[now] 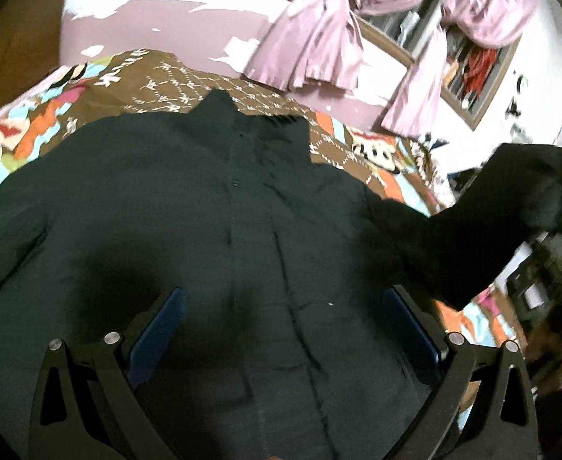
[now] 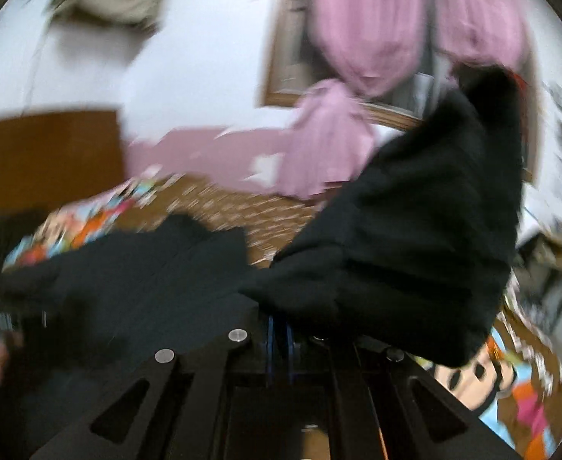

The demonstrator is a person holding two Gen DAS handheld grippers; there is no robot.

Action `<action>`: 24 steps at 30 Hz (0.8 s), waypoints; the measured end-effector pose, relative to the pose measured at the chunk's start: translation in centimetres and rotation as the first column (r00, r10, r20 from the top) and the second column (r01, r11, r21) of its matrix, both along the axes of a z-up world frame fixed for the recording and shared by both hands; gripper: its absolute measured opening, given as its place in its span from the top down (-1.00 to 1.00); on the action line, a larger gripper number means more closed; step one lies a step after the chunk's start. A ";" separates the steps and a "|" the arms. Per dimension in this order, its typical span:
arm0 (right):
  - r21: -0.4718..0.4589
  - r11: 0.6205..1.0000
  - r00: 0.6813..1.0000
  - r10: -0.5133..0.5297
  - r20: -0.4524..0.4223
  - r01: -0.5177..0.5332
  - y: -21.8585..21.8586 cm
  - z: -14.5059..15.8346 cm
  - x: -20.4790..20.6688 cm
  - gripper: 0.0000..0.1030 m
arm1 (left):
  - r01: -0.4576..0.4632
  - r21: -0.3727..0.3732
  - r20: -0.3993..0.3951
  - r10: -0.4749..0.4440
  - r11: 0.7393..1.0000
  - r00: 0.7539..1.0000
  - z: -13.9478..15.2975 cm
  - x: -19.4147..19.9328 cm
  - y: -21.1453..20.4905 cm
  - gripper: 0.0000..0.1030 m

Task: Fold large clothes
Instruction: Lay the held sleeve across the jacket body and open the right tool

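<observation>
Hovering over the jacket (image 1: 189, 230), the left gripper (image 1: 281, 329) had its fingers (image 1: 158, 329) spread wide w/ nothing between them, prob. waiting its turn above the front placket. In the left wrist view the dark jacket lay face up on the bed (image 1: 43, 115), collar toward the far wall, one sleeve flat at left. The other sleeve (image 1: 503, 214) was lifted off to the right, clear of the bedspread, likely so it could be swung in across the chest for the first fold.

Right wrist view, blurry: the right gripper (image 2: 279, 329) had its fingers pressed together, pinching the sleeve (image 2: 415, 237) near its end, cloth bunched and hanging above the bed (image 2: 484, 379). Jacket body sat low at left.

Bed carried a bright cartoon-print spread w/ a brown patterned panel. Behind it, a patchy purple wall (image 1: 166, 27), pink curtains (image 1: 311, 50) tied back over a framed window.
</observation>
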State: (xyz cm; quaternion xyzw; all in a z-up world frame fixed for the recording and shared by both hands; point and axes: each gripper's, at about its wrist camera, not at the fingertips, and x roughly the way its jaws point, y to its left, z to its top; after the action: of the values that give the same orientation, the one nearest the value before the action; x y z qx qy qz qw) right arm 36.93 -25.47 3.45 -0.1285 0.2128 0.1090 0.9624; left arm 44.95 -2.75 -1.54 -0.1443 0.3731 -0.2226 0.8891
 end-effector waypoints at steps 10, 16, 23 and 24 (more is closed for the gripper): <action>-0.115 0.977 0.945 0.137 -0.296 -0.178 8.3 -12.0 2.2 0.68 | 0.049 -0.199 -0.087 -0.068 0.979 0.994 -1.5 1.6 5.0 -0.96; -0.023 0.977 0.931 0.195 -0.308 -0.213 5.2 -13.7 0.8 -0.27 | 0.051 -0.181 -0.167 -0.082 0.982 0.983 -3.0 4.0 3.4 -0.95; 0.032 0.984 0.939 0.178 -0.293 -0.176 3.1 -13.7 -1.3 -0.31 | 0.019 0.014 -0.122 -0.017 1.000 0.992 -3.9 6.3 -0.6 -0.85; 0.036 0.985 0.942 0.171 -0.289 -0.167 2.9 -13.7 -1.8 -0.33 | 0.023 0.061 -0.105 -0.016 0.998 0.994 -4.0 6.7 -1.3 -0.73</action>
State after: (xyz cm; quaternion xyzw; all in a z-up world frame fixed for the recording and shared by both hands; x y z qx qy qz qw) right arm 35.09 -22.53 -10.29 -0.1235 0.3398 0.2101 0.9084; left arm 51.62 -4.03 -5.50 -0.1246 0.4272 -0.2117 0.8701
